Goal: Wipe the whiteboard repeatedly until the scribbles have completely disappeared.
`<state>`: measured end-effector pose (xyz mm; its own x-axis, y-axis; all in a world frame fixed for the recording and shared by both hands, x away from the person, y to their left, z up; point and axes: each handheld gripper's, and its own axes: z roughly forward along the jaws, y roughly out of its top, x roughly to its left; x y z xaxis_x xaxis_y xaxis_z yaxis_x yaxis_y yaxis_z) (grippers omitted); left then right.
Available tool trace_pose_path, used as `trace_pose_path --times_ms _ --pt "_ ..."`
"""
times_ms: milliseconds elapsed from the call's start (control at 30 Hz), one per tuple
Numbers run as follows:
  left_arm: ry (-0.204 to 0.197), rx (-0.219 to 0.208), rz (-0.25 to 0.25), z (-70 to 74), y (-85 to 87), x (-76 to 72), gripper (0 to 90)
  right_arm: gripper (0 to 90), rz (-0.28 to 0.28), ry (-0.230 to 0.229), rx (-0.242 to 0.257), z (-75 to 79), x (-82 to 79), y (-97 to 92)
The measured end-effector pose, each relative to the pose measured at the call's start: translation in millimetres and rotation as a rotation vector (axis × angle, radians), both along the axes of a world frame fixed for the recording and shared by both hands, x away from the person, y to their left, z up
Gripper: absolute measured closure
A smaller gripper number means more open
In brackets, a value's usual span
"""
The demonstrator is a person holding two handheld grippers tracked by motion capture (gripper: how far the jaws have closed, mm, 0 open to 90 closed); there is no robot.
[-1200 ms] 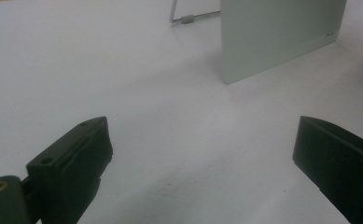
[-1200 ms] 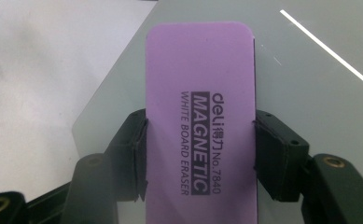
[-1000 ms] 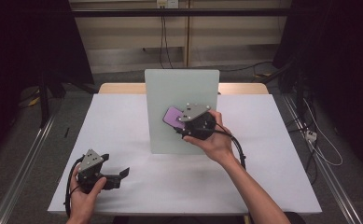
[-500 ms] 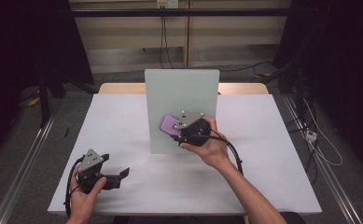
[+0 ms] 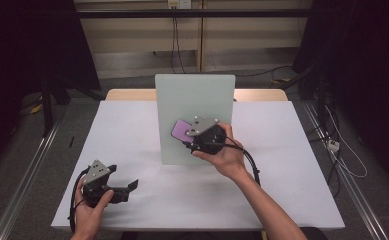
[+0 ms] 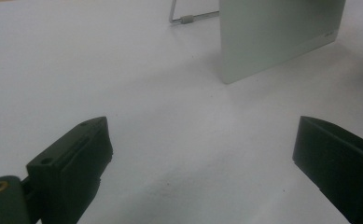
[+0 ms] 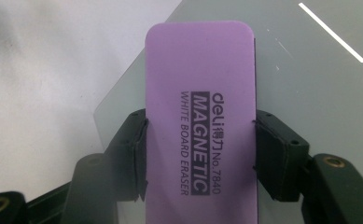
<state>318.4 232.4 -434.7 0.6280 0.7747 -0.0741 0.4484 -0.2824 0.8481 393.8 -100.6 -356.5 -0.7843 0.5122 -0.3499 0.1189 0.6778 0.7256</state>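
A pale grey-green whiteboard point(image 5: 194, 107) stands upright near the middle of the high view, on a white table point(image 5: 132, 130) whose far wooden edge shows behind it. Dark curtains fill the upper left and upper right of that view, cables lie on the floor at the right, and a metal rail runs along the lower left. In the left gripper view the board's wire stand point(image 6: 188, 17) shows at the top, behind the board's left edge. The right gripper point(image 5: 194, 137), in a hand that comes up from the lower right, pinches a purple eraser point(image 5: 183, 131) by its long sides and holds it flat against the lower part of the board's face, just left of centre. In the right gripper view the eraser point(image 7: 200, 112) fills the middle, its two black jaws pressed against either side, with the board's surface behind it and the white tabletop at the left. Its printed label reads "deli", "MAGNETIC", "WHITE BOARD ERASER" and "No.7840". The left gripper point(image 5: 127, 187) rests at the lower left of the high view, well apart from the board, its jaws spread wide with bare tabletop between them. Nothing stands between it and the board.
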Motion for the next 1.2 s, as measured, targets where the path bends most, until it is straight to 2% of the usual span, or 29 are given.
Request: trace_pose_path --times_ms 233,533,700,833,933,1033,1200 --pt "0.006 0.002 -0.004 0.1 0.4 0.2 4.4 41.8 0.017 0.026 -0.013 -12.9 -3.1 5.7" --pt "0.003 0.004 0.000 -0.2 -0.3 -0.1 4.4 41.9 0.054 0.061 -0.050 -36.8 -8.5 18.6" --pt "0.002 0.005 -0.001 -0.1 -0.3 -0.1 4.4 41.9 0.076 0.099 -0.080 -50.6 -11.4 27.7" --pt "0.008 0.002 -0.003 -0.2 0.4 0.3 4.4 41.8 0.092 0.122 -0.091 -55.4 -11.3 32.2" --pt "0.008 0.006 -0.008 -0.7 -0.3 1.0 4.4 41.8 0.106 0.132 -0.101 -52.5 -9.0 31.9" --pt "0.004 0.005 -0.004 -0.7 -1.1 0.6 4.4 41.8 0.079 0.103 -0.073 -41.4 -7.3 27.4" --pt "0.010 0.004 -0.004 -0.4 0.1 0.3 4.4 41.8 0.013 0.046 -0.002 -11.5 -1.3 9.7"
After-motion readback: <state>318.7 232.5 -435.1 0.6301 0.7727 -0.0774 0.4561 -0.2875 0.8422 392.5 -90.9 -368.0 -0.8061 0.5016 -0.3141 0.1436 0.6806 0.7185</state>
